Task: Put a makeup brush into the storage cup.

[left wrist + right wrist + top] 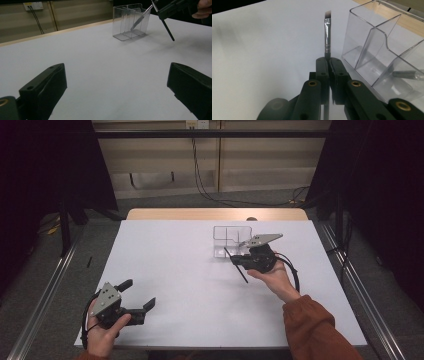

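1. The white rectangular table top (190,290) spans the high view, with a light wooden edge at its 12 o'clock side.
2. The clear plastic organiser with upright dividers (226,236) stands toward 1 o'clock from the table's middle. In the right gripper view a second, grey-handled brush (407,74) lies inside one of its compartments — which one cannot be told.
3. The left gripper (137,296) rests in the person's hand at the table's 7 o'clock corner, well apart from the organiser. Its black jaws stand wide apart with nothing between them.
4. The right gripper (329,62) sits just beside the organiser, at its 4 o'clock in the high view, with its jaws clenched on a brush.
5. The thin black-handled brush with a silver ferrule and angled bristle tip (327,35) is clamped mid-shaft — bristles pointing to 12 o'clock in the right gripper view, close beside the organiser's outer wall.
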The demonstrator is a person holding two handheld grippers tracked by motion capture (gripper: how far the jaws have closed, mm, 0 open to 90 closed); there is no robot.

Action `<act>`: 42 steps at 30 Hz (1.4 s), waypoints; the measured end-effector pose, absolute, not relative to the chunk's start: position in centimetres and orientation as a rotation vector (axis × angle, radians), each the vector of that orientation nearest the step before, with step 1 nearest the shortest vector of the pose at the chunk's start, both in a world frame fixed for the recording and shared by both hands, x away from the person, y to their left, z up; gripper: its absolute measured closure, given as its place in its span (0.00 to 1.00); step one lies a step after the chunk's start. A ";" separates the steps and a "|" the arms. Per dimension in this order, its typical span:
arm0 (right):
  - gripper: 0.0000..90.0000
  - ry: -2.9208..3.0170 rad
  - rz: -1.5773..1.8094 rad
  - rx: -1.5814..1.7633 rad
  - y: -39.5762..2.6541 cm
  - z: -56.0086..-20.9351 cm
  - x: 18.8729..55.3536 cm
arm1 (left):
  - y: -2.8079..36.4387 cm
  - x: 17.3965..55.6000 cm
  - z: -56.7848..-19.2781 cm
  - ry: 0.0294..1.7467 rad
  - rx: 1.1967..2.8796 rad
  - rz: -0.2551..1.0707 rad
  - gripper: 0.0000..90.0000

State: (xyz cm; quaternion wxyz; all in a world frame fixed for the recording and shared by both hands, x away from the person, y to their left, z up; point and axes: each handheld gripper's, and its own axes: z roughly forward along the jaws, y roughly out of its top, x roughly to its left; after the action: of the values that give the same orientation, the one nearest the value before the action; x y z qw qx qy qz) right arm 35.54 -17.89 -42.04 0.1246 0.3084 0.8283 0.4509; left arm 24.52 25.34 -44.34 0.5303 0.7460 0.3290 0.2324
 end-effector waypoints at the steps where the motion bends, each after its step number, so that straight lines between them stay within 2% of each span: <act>1: 0.96 2.395 1.336 0.904 -18.0 -42.1 35.5 | 25.3 24.5 -44.3 0.786 1.780 0.555 0.03; 20: 0.96 2.187 1.577 0.864 -18.4 -41.7 34.5 | 25.4 24.5 -44.3 0.786 1.777 0.557 0.03; 30: 0.96 2.093 1.656 0.848 -19.7 -39.5 34.3 | 25.3 24.5 -44.3 0.785 1.779 0.556 0.03; 42: 0.96 1.973 1.665 0.871 -20.6 -37.1 35.9 | 25.3 24.5 -44.3 0.787 1.775 0.554 0.03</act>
State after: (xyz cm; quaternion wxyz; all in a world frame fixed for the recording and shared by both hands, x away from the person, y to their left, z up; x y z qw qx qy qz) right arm 35.86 -20.56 -37.13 0.2069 0.3127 0.7085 0.5979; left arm 24.48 25.35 -44.31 0.5323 0.7443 0.3299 0.2321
